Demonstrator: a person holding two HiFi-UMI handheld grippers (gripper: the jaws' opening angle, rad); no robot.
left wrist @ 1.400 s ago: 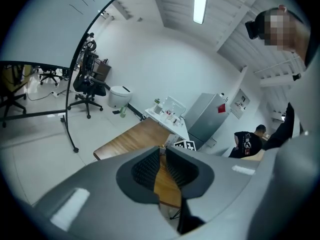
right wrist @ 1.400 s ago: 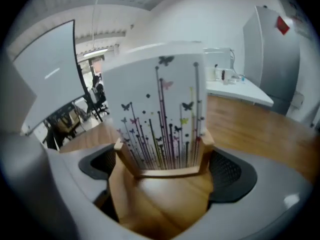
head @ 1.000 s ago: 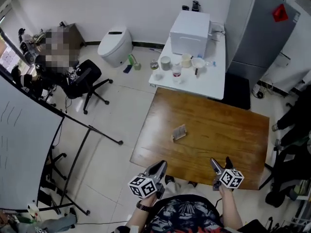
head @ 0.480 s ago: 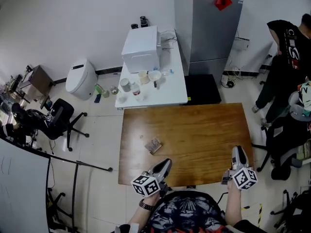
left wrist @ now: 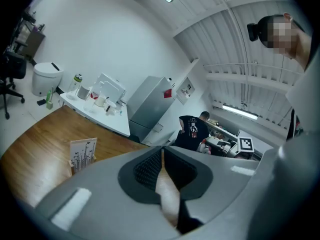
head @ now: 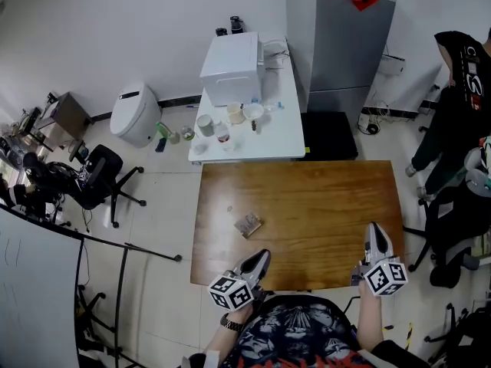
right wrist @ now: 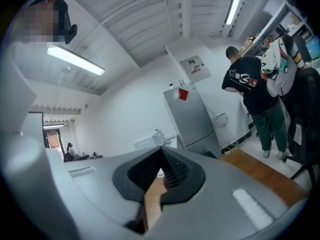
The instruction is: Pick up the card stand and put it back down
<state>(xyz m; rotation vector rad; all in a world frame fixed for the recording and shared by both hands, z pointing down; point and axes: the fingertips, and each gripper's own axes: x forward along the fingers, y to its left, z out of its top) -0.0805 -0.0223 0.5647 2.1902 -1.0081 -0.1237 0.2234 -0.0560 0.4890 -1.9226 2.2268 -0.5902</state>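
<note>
Left claw (head: 260, 254) and right claw (head: 374, 230) hang closed, empty, short of the card stand (head: 248, 225) (self-supporting, upright on the worktop (head: 330, 198)).

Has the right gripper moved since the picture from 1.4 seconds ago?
Yes. The right gripper has drawn back from the card stand that stood between its jaws. Now shut and empty, it points up toward the fridge.

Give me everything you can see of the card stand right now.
The card stand is a pale wooden base holding a white card printed with thin dark stems and specks. It stands upright on the wooden table, left of the middle, nearer the person's edge. Only the table touches it; the left gripper and right gripper are shut and clear of it.
</note>
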